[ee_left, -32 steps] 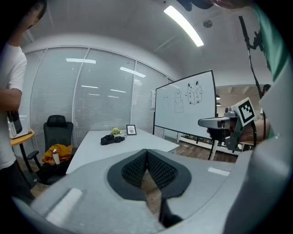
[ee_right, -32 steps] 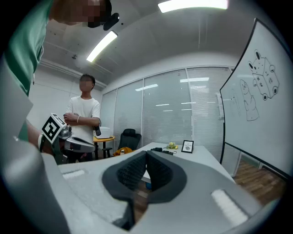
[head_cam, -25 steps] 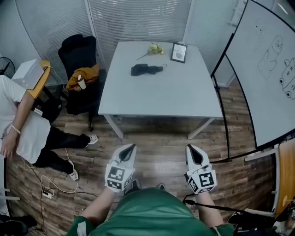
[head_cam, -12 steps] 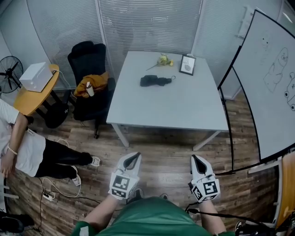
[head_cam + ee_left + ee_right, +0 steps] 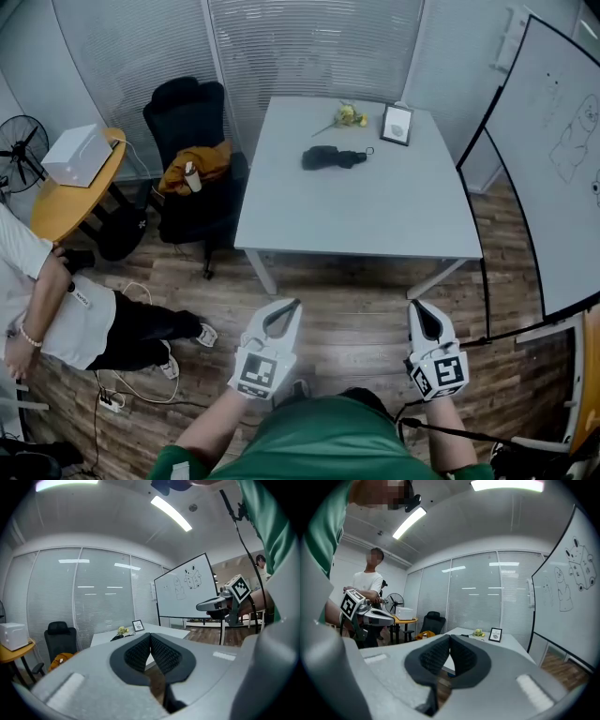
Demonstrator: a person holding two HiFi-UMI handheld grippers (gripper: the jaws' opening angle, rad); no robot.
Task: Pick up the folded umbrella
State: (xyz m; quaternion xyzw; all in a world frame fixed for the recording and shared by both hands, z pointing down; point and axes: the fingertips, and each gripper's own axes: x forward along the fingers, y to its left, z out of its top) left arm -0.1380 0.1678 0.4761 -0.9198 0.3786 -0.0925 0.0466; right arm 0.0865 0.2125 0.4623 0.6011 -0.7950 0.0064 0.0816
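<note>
While left tool point(image 5: 287, 307) and right tool point(image 5: 416, 307) hang clenched, empty | one folded umbrella point(image 5: 333, 157) lies on one table point(image 5: 356, 211)

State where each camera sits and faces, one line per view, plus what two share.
Head view: on the person's head, looking steeply down at table and folded umbrella; shows green shirt, left gripper, right gripper.
Left gripper view: on the left gripper, facing along shut jaws toward the table; right gripper at right.
Right gripper view: on the right gripper, likewise; left gripper at left.
Both gripper views share the picture frame.
</note>
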